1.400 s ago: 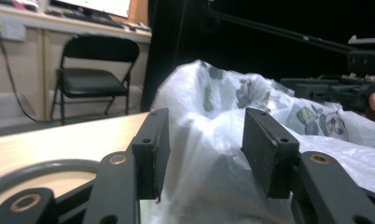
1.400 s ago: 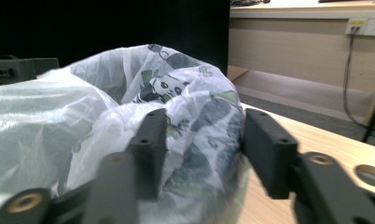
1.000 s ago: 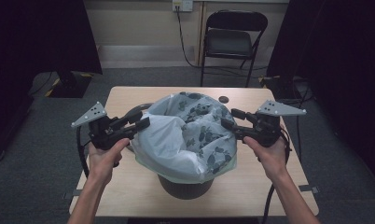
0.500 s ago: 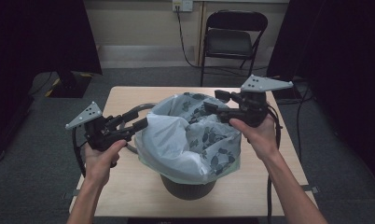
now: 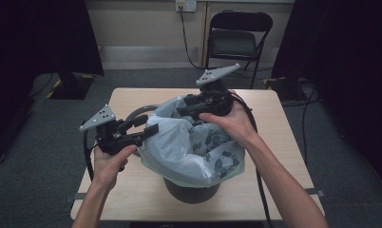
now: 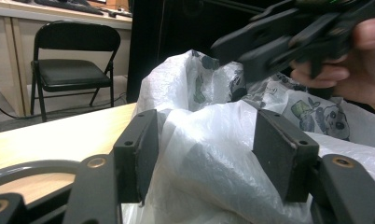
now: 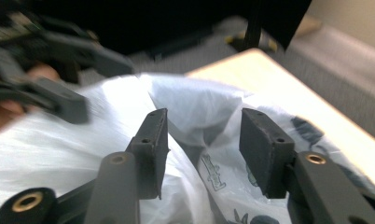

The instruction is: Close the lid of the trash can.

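Observation:
A white plastic bag (image 5: 189, 147) printed with pandas is draped over a dark bin (image 5: 191, 190) on the wooden table (image 5: 132, 99). My left gripper (image 5: 148, 127) sits at the bag's left edge. In the left gripper view (image 6: 206, 116) its jaws have just been opening, and a loose bulge of the bag (image 6: 209, 163) lies between the pads. My right gripper (image 5: 182, 108) hovers over the back of the bag. In the right gripper view (image 7: 204, 114) its jaws have just been closing and stand apart above a fold of bag (image 7: 195, 107), with no pad pressing on it.
A grey ring (image 5: 141, 111) lies on the table behind the left gripper. A black folding chair (image 5: 234, 42) stands beyond the table's far edge. Cables trail from both grippers, and dark curtains hang at both sides.
My right gripper left the bag's right rim and swung up and leftward to the back of the bag. The left gripper stayed in place and its jaws spread wider.

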